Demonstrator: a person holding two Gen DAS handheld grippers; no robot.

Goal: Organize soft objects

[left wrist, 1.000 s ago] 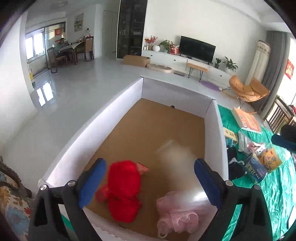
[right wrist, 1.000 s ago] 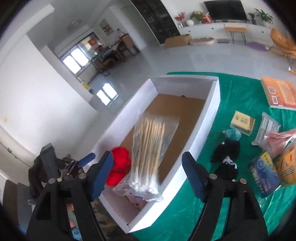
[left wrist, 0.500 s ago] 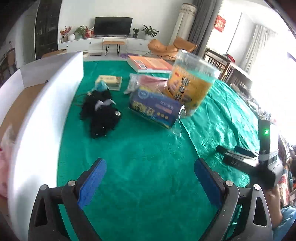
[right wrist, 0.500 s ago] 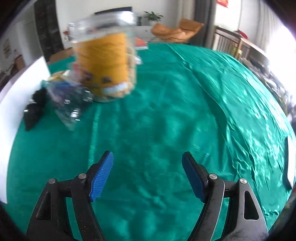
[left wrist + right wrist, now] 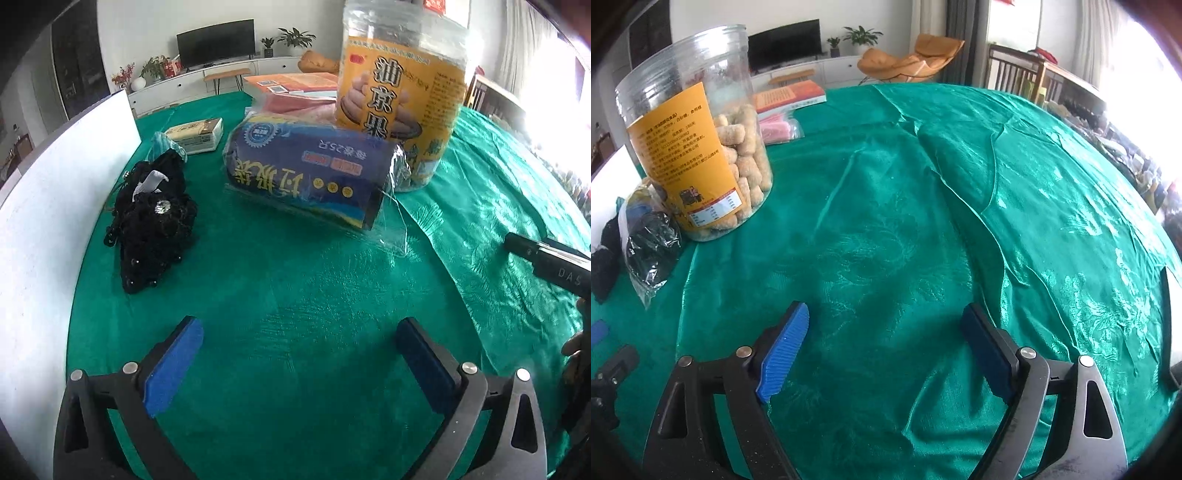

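A black lacy soft bundle (image 5: pixel 151 221) lies on the green tablecloth beside the white box wall (image 5: pixel 55 206), ahead and left of my left gripper (image 5: pixel 301 345), which is open and empty low over the cloth. A blue plastic-wrapped soft pack (image 5: pixel 306 173) lies ahead of it, also at the left edge of the right wrist view (image 5: pixel 646 243). A pink bagged item (image 5: pixel 295 105) lies behind it. My right gripper (image 5: pixel 884 328) is open and empty over bare cloth (image 5: pixel 923 221).
A tall clear snack jar with a yellow label (image 5: pixel 402 81) stands behind the blue pack, also in the right wrist view (image 5: pixel 698 155). A small tan box (image 5: pixel 195 134) and an orange book (image 5: pixel 291 81) lie farther back. The right gripper's body (image 5: pixel 550 258) shows at the right edge.
Both grippers have swung away from the white box, where a cotton swab bag was dropped, and now hover low over the tablecloth. The left one has moved closer to the blue pack.
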